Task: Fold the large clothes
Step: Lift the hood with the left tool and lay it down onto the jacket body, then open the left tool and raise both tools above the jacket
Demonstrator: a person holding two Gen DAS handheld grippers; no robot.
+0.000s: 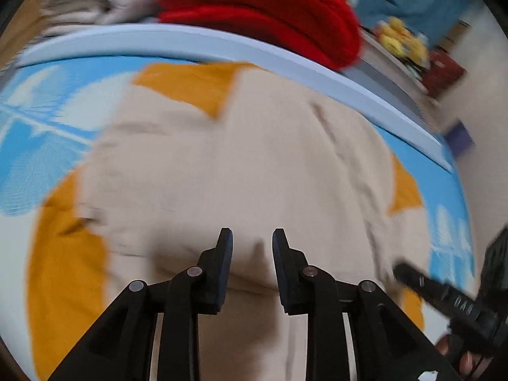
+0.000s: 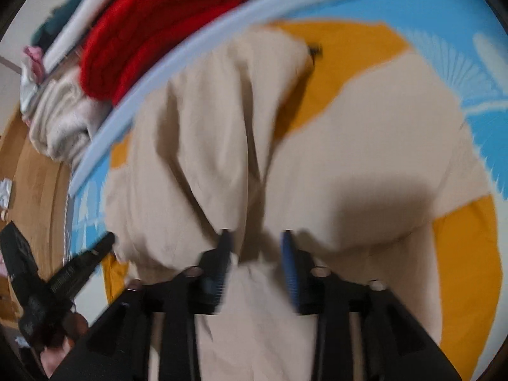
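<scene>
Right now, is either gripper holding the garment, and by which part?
Nothing is held. The left gripper hangs open above the beige garment, jaws empty. The right gripper is open too, its jaws parted over the cloth, no fold pinched between them.

Both fisheye views are evenly bright but smeared by motion blur, with rims bent and dark at the corners. A soft shadow lies on the beige cloth garment.

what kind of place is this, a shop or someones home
Most likely a room in a home, set up for folding laundry. A beige and mustard garment lies spread on a blue patterned mat, folded red knitwear and pale clothes are stacked behind it, and yellow soft toys sit further back.
</scene>
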